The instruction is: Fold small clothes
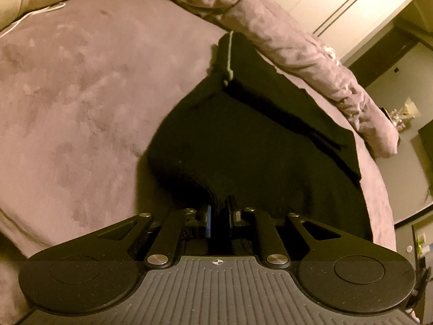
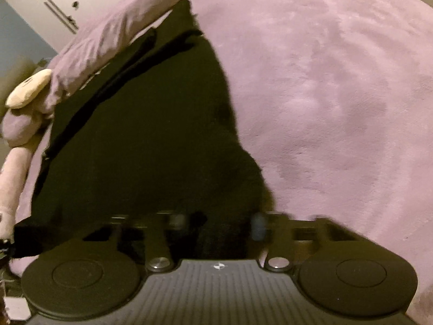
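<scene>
Blanket (image 1: 297, 54) bunched beside black garment (image 1: 243, 140); bed (image 1: 81, 94) underneath

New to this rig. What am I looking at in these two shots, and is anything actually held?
There is no robot here: a person carries a handheld two-finger gripper in each hand, and each gripper has a fisheye camera looking forward along its fingers. One picture is from the left one, the other from the right.

Both look down on a mauve plush blanket with a black garment spread on it. A bunched roll of the same mauve fabric lies along the garment's far edge.

The left gripper has its jaws shut on the garment's near edge. The right gripper is blurred; its jaws look shut with dark cloth between them, so probably on the same garment, at another part of its near edge.
</scene>
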`<state>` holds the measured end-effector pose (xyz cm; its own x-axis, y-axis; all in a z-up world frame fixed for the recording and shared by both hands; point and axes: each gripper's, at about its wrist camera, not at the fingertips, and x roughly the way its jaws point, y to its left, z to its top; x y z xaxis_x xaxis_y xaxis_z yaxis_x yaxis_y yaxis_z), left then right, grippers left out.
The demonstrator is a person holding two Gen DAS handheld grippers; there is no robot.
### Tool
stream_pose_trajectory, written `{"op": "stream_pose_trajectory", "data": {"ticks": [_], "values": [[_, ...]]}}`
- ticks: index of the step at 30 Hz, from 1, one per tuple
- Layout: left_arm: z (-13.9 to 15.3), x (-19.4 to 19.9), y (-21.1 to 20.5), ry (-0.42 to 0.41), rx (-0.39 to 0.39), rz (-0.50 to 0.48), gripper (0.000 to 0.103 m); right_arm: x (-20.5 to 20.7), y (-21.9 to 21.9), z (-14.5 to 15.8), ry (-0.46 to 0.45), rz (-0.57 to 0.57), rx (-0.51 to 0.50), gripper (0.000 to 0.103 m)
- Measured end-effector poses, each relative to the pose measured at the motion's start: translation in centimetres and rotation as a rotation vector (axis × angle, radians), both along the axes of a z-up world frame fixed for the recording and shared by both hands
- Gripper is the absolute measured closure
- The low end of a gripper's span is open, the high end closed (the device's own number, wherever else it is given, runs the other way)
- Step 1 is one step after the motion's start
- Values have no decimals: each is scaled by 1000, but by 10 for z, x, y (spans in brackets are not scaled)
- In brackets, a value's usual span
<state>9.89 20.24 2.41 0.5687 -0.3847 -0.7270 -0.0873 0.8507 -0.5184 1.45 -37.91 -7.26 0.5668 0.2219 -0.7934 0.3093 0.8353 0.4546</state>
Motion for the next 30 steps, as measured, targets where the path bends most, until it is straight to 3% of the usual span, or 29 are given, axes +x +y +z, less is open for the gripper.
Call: {"op": "stream_pose_trajectory", "data": {"ticks": [2,6,13,22,30], "values": [[3,2,1,-14,-3,3,90,2,-2,3,-9,8,25,92],[20,14,3,-58,3,8,90,8,-14,21,-91,-23,173,94],[52,59,-4,-138,20,-12,91,56,-27,59,-265,-65,341,94],[94,159,-14,-262,30,11,92,172,-37,94,-391,-98,262,94],[90,270,-22,-268,54,76,92,279,-59,92,-425,-187,153,94]]}}
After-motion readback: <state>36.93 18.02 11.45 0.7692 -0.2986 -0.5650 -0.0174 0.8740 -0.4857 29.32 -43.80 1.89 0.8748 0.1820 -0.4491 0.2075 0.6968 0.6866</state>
